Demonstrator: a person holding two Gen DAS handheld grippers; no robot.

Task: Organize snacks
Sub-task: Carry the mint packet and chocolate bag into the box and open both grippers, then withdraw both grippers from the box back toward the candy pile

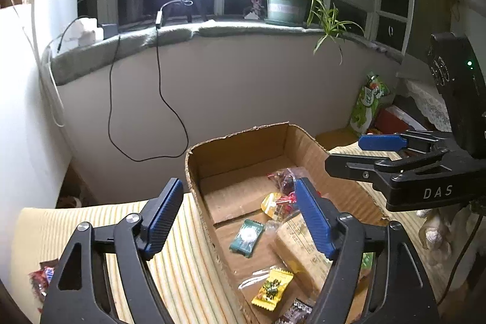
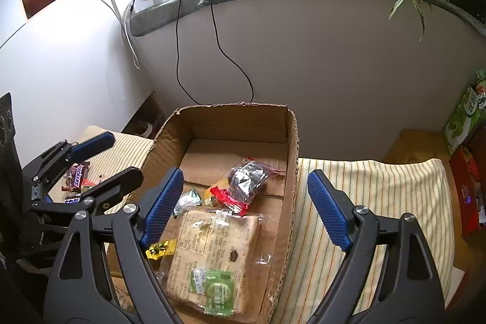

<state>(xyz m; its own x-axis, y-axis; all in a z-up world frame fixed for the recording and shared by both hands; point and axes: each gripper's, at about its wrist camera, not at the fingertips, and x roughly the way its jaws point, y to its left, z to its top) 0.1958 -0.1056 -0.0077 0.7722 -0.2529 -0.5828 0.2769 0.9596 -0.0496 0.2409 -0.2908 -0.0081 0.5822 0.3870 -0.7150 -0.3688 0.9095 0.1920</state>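
Note:
An open cardboard box (image 1: 237, 135) (image 2: 231, 107) stands on a striped cloth. Inside lie a large tan wrapped cake (image 2: 212, 248) (image 1: 291, 248), a clear bag of dark snacks with a red seal (image 2: 246, 181) (image 1: 284, 178), a small green packet (image 1: 246, 237) and a yellow packet (image 1: 272, 289) (image 2: 161, 248). My left gripper (image 1: 240, 217) (image 2: 112, 163) hangs open over the box's left wall, holding nothing. My right gripper (image 2: 246, 210) (image 1: 355, 154) hangs open above the box's right half, also empty. Loose candy bars (image 2: 79, 172) (image 1: 42, 278) lie on the cloth left of the box.
A green snack bag (image 1: 367, 102) (image 2: 464, 114) and a red box (image 2: 464, 190) stand at the right. Black cables (image 1: 164, 99) hang down the wall behind the box. A potted plant (image 1: 288, 5) sits on the sill. Striped cloth (image 2: 379, 187) stretches right of the box.

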